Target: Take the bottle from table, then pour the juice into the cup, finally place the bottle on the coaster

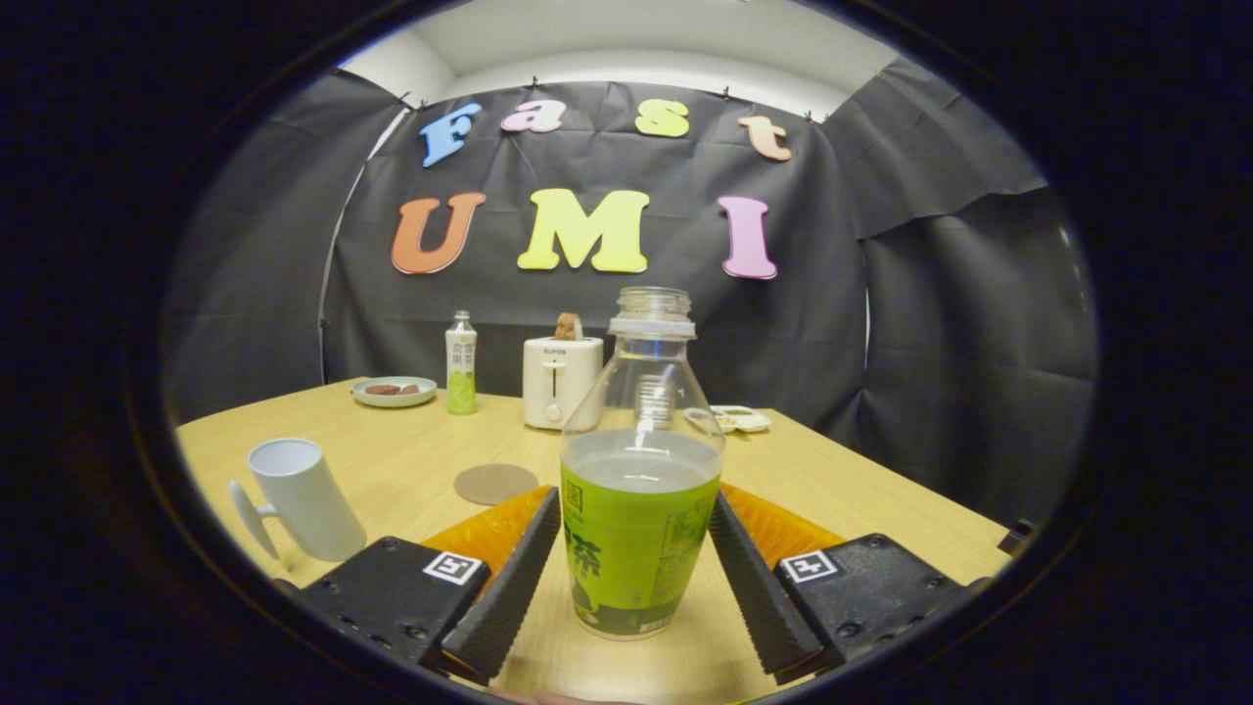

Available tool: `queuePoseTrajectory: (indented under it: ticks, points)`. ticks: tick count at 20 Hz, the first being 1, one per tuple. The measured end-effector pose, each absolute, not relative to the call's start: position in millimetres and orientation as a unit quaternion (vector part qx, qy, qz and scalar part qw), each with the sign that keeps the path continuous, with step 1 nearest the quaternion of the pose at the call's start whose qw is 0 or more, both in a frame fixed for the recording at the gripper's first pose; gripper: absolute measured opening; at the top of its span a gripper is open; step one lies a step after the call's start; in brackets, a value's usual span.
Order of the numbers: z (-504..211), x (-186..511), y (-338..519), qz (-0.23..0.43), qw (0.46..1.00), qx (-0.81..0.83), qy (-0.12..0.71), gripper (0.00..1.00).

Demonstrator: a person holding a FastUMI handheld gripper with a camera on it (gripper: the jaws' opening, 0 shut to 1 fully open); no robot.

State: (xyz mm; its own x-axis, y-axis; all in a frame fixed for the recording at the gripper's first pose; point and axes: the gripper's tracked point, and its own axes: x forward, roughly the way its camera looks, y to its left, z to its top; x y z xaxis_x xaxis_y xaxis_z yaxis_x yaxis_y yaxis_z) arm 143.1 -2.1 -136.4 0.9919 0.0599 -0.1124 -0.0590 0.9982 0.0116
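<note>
A clear uncapped bottle (638,509) with a green label, a bit over half full of pale juice, stands upright between my fingers. My gripper (636,504) is shut on it, both fingertips pressing its sides at label height. I cannot tell whether its base rests on the wooden table (411,460) or hangs just above it. To the left of my fingers stands a white cup (303,499), its handle pointing left. A round brown coaster (495,483) lies flat on the table just beyond my left finger.
Along the table's far edge stand a white toaster (560,380) with bread in it, a small capped green bottle (461,364) and a green plate (394,391) with food. A small white dish (741,419) lies behind my bottle to the right.
</note>
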Motion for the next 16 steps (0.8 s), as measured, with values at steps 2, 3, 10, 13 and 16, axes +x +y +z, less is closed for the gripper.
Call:
queuePoseTrajectory:
  ticks: [2, 3, 10, 13, 16]
  points:
    - [-136, 144, -3, 0.03, 0.998, 0.01, 0.058, 0.9]
    - [-137, 142, -2, 0.029, 0.998, 0.007, 0.06, 0.87]
    - [-128, 127, -2, 0.031, 0.998, -0.007, 0.059, 0.81]
    - [-117, 118, -1, 0.034, 0.998, -0.01, 0.054, 0.81]
    - [-103, 108, 1, 0.039, 0.998, -0.011, 0.055, 0.81]
